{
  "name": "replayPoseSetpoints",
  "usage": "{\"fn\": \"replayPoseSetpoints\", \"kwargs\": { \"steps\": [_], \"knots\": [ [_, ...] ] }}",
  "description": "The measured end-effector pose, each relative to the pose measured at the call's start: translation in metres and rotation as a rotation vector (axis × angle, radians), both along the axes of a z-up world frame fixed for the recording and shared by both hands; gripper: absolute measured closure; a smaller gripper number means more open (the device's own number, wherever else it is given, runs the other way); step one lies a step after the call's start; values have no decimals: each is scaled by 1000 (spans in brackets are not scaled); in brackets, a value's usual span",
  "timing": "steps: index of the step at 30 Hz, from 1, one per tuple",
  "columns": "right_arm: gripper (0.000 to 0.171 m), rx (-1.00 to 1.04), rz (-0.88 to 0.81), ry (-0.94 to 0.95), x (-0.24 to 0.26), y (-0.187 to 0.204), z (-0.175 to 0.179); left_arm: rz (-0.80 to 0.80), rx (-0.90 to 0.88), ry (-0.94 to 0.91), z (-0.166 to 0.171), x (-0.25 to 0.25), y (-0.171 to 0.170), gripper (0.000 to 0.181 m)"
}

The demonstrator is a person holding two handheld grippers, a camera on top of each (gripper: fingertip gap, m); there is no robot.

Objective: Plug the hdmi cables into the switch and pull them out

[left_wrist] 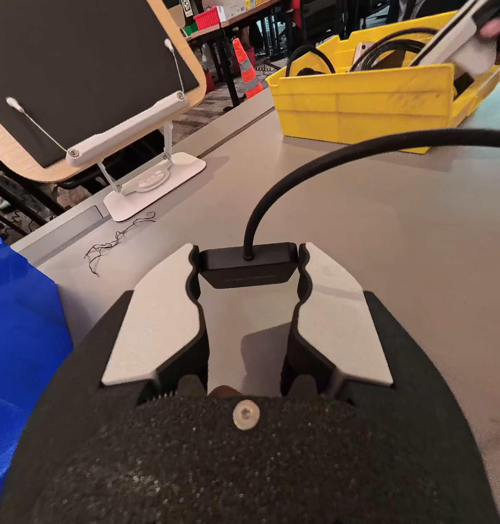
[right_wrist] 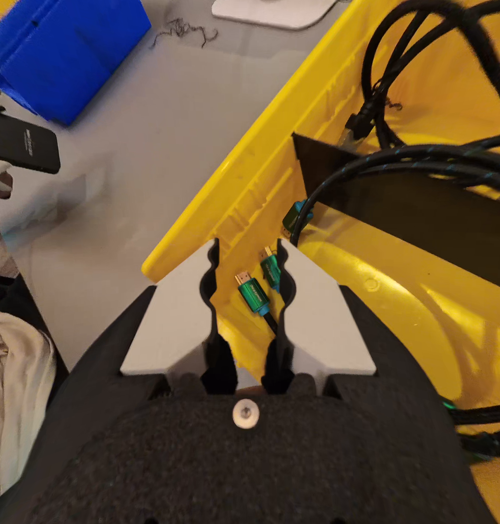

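Grey table (left_wrist: 385, 226), black switch (left_wrist: 247, 265), green plugs (right_wrist: 253, 295)

My left gripper (left_wrist: 248, 262) sits level and low, its two fingers clamped on either end of a flat black box. My right gripper (right_wrist: 247, 262) tips steeply downward, fingers parted with a clear gap between them, gripping nothing; it also shows far off, blurred, in the left wrist view.

A flat black switch (left_wrist: 247, 265) sits mid-frame, its cable (left_wrist: 328, 167) arcing right. Three green-shelled HDMI plugs (right_wrist: 253, 295) lie, apparently loose, in the yellow bin (right_wrist: 243, 181), centre frame.
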State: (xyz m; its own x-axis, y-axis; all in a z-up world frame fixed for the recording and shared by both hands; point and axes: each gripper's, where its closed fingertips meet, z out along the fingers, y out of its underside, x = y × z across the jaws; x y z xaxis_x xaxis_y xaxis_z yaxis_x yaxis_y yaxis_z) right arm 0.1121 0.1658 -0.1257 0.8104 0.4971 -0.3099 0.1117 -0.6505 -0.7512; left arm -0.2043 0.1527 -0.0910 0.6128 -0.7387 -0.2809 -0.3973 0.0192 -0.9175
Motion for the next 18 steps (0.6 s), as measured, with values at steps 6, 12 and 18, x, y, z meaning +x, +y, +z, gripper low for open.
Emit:
{"fn": "replayPoseSetpoints", "kwargs": {
  "steps": [6,12,18],
  "knots": [
    [127,344,-310,-50,71,25,82,-25,14,0,-1,3,-4,115],
    [128,158,-317,-369,152,74,68,-50,10,19,-4,11,-6,114],
    [132,-132,-96,-517,162,86,11,-55,-1,34,-8,12,-5,114]
  ]
}}
